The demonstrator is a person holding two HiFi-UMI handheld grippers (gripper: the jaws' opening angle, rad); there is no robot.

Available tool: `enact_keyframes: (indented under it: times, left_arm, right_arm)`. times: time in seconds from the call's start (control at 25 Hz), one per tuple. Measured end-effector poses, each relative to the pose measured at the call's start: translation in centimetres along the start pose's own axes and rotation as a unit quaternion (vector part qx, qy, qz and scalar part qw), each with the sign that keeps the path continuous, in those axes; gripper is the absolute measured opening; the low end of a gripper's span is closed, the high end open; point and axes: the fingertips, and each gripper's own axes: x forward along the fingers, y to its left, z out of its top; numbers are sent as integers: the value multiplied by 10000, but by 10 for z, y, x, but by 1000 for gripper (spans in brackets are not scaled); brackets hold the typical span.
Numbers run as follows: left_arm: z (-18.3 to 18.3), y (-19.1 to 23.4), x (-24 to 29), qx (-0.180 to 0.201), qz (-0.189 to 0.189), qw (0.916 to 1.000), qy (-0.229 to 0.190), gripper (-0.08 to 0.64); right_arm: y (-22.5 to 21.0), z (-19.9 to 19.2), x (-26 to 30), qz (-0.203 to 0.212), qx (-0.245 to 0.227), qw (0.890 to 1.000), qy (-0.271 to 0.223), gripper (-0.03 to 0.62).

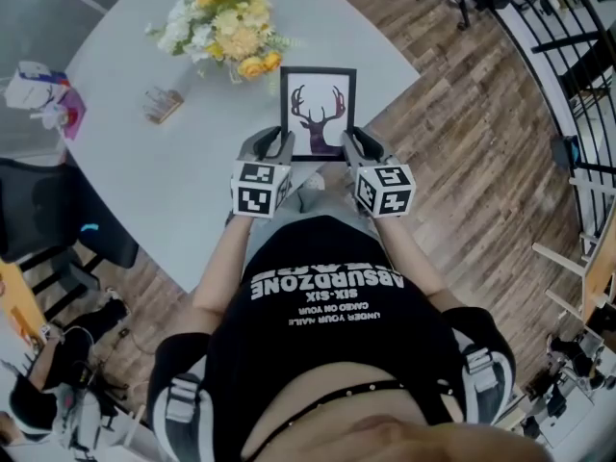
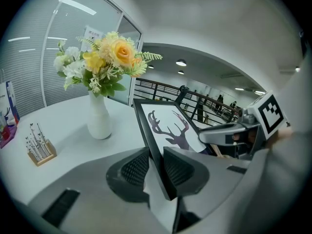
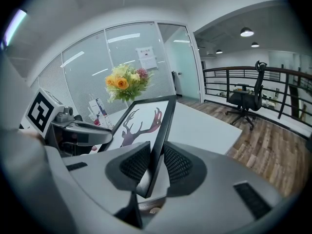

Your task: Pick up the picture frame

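The picture frame (image 1: 319, 112) is black-edged with a dark deer-head print on white. It hangs tilted above the white table (image 1: 173, 191), held by its two side edges. My left gripper (image 1: 276, 148) is shut on the frame's left edge (image 2: 155, 150). My right gripper (image 1: 353, 146) is shut on the frame's right edge (image 3: 158, 152). In the left gripper view the right gripper (image 2: 229, 135) shows across the print; in the right gripper view the left gripper (image 3: 83, 133) shows likewise.
A white vase of yellow and white flowers (image 1: 226, 19) stands just beyond the frame. A small wooden stand (image 1: 164, 105) sits left of it, coloured packets (image 1: 43, 94) at the table's left corner. Wooden floor, a railing (image 1: 577, 75) and an office chair (image 3: 246, 100) lie to the right.
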Motion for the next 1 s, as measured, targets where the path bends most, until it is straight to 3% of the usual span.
enact_keyframes:
  times: [1.0]
  left_arm:
    - [15, -9, -9, 96, -69, 9996, -257, 103]
  right_arm:
    - [2, 14, -16, -144, 1, 9997, -215, 98]
